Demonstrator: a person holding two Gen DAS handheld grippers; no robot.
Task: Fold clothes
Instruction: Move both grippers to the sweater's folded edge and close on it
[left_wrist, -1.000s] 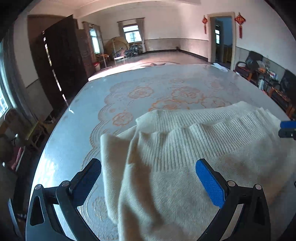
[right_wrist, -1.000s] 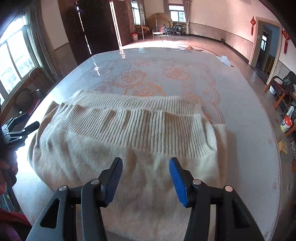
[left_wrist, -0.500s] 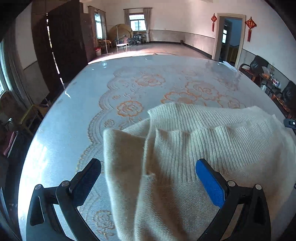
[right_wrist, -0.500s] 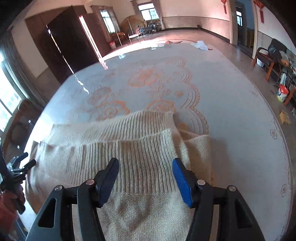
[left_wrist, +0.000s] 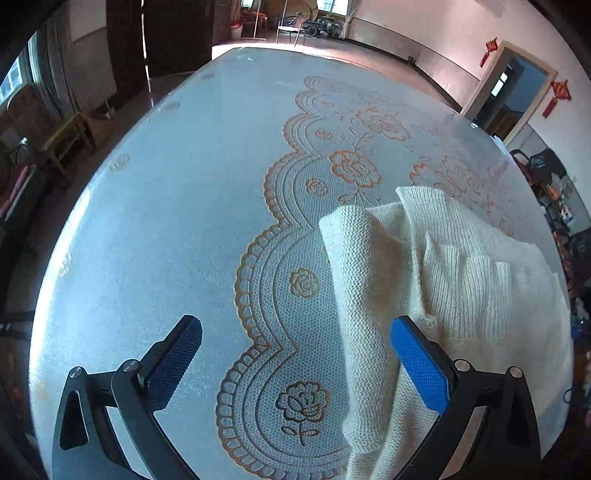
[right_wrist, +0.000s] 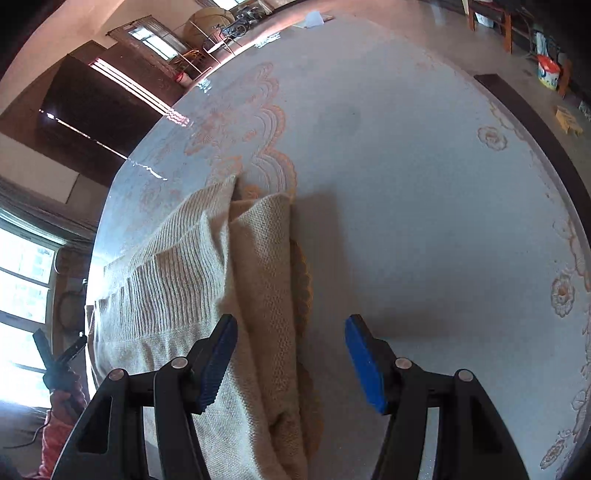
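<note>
Left claw (left_wrist: 295, 363): spread wide, gripping nothing, poised over the desk (left_wrist: 177, 206). Blue pad at 3 o'clock just beside, possibly touching, the sweater (left_wrist: 461, 295); contact not resolvable. Sweater lies from 1 to 5 o'clock of this claw, a plain-knit sleeve fold (left_wrist: 365, 295) draped along its near edge, ribbed band behind it.

Right claw (right_wrist: 291, 360): likewise spread wide, gripping nothing. Sweater (right_wrist: 177, 288) lies on the desk (right_wrist: 424, 206) from 9 to 12 o'clock, its long folded edge (right_wrist: 269, 280) passing between the jaws near the pad at 9 o'clock. Left claw visible at far 9 o'clock beyond the garment's other side.

Judged step: securing opposite side edges ahead of the next fold.

Procedure for a clean fold:
- Centre each claw on its own edge before closing; avoid pinching only the top layer, since loose knit separates easily.
- Take all stacked layers at once, sleeve fold included.
- Lift evenly on both sides; uneven lift skews the ribbed band.
- Keep the fabric lightly taut; overstretching distorts soft knit.
- Carry over and lay flat, edges aligned, then release.

Risk: glossy desk cover allows sliding; drag little.
</note>
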